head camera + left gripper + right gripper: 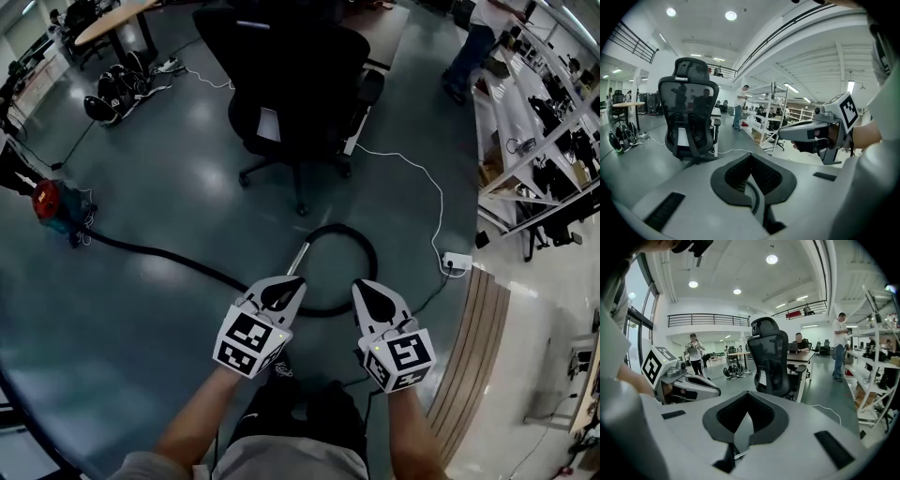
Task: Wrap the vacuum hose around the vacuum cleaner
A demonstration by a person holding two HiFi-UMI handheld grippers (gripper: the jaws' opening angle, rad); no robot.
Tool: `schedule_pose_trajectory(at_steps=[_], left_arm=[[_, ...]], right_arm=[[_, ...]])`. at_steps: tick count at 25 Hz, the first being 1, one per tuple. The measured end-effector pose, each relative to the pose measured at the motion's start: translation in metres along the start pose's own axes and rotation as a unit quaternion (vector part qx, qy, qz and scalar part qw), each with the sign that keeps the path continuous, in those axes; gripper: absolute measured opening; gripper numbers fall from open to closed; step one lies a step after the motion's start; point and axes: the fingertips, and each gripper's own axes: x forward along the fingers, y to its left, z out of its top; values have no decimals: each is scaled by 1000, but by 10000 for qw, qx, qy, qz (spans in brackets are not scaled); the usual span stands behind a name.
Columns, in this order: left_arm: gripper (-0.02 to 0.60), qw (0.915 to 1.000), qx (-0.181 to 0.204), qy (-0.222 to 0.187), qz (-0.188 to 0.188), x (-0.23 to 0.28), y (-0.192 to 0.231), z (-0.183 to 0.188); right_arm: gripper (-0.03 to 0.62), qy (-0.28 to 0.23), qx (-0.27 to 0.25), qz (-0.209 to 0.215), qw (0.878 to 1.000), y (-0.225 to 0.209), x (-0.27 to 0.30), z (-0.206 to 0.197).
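Vacuum hose (150,249) lies on the floor (187,159), looping away from the red vacuum cleaner (47,202). Left claw (281,292) and right claw (377,300), both closed and empty, hover side by side, tilted slightly downward.

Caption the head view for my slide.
Left gripper and right gripper, both shut, near the looped hose; vacuum far left.
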Motion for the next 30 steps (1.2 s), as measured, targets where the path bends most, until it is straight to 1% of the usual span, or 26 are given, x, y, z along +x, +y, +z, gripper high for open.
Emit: schedule_pose_trajectory(at_steps=[4, 7, 12, 16, 20, 23, 26, 28, 30], left_arm=[[6, 9997, -123, 187, -14, 24, 17, -18], [6, 9992, -251, 296, 37, 40, 27, -30], [6, 9978, -442, 456, 197, 73, 34, -41], [6, 9959, -558, 587, 404, 108, 43, -67], [6, 9912, -706, 894, 678, 142, 61, -121], [6, 9875, -798, 1117, 778, 170, 77, -172], [6, 9823, -974, 1418, 741, 195, 90, -239], [6, 9762, -1136, 1717, 683, 207, 97, -288], [6, 9713, -1235, 1919, 673, 218, 103, -334]], right_arm=[[2, 161, 99, 23, 9998, -19, 29, -17], [2, 242, 164, 128, 9995, -29, 47, -28], [2, 404, 287, 392, 9980, -55, 71, -43], [2, 535, 320, 650, 9959, -78, 94, -68], [2, 729, 333, 881, 9929, -93, 123, -114], [2, 704, 466, 1034, 9910, -105, 147, -153], [2, 772, 445, 1068, 9903, -114, 173, -205], [2, 932, 396, 1113, 9886, -115, 190, -246], [2, 1098, 365, 1160, 9865, -117, 205, -286]])
